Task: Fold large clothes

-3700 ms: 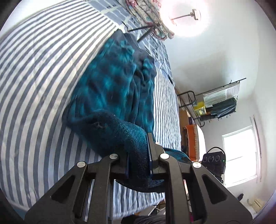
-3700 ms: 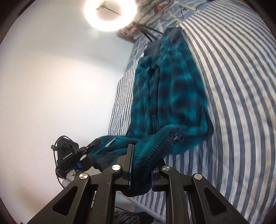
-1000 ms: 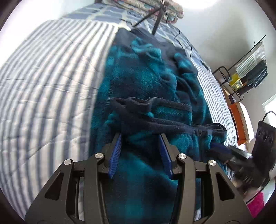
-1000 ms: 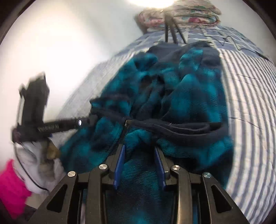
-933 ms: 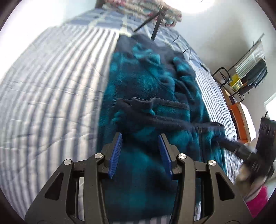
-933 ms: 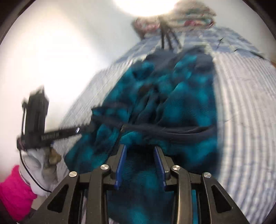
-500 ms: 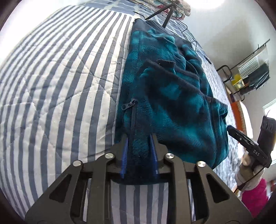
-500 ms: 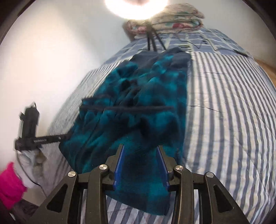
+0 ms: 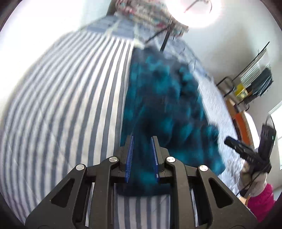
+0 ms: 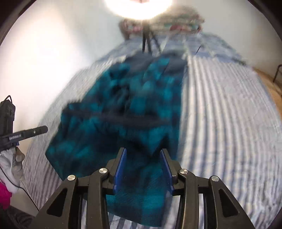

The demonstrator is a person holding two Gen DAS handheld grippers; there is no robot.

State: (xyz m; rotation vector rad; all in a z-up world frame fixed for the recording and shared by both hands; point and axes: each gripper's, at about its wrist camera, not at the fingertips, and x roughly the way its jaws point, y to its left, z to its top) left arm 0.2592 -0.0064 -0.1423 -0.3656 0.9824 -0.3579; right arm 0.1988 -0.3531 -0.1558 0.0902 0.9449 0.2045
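Your left claw (image 9: 141, 155) is clenched on the near edge of the teal plaid fleece garment (image 9: 164, 105): the blue pads (image 9: 129, 156) stand narrow, and the fabric fills the slot between them and hangs below the fingers. Your right claw (image 10: 143, 167) stands wider and its jaws are opening; the garment's (image 10: 123, 114) near edge is between the blue pads (image 10: 120, 167), but blur keeps you from seeing whether they press on it firmly. The garment lies lengthwise along the striped bed (image 9: 61, 105), bunched and partly doubled over, with a dark band running across it in the right wrist view. Both views are smeared by motion, so folds, seams and any zipper are hard to make out. The garment's nearest hem is cut off behind each claw's black frame. At the far end of the bed, a tripod (image 10: 147, 42) and a pile of patterned bedding (image 10: 176, 22) show only as blurred shapes under a glaring ring light (image 10: 139, 8). In the left wrist view, your right claw (image 9: 246, 151) and gloved hand (image 9: 253, 179) appear at the right edge, partly cut off, and a wire rack (image 9: 253, 82) stands against the wall.
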